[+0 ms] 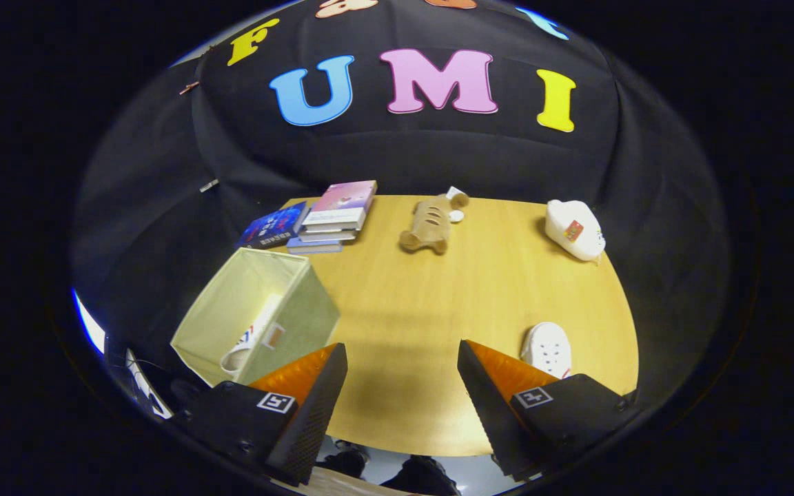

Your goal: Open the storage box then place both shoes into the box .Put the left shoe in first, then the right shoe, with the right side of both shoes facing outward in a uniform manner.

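A pale green fabric storage box (300, 313) stands open at the table's left edge, just beyond my left finger. One white shoe (253, 339) lies inside it against the near wall. A second white perforated shoe (547, 348) lies on the wooden table (411, 310), just beyond my right finger and partly hidden by it. My gripper (402, 358) is open and hovers above the table's near edge with nothing between its fingers.
A stack of books (335, 215) and a dark blue book (273, 226) lie at the back left. A brown plush toy (431, 224) lies at the back middle, a white plush item (574, 229) at the back right.
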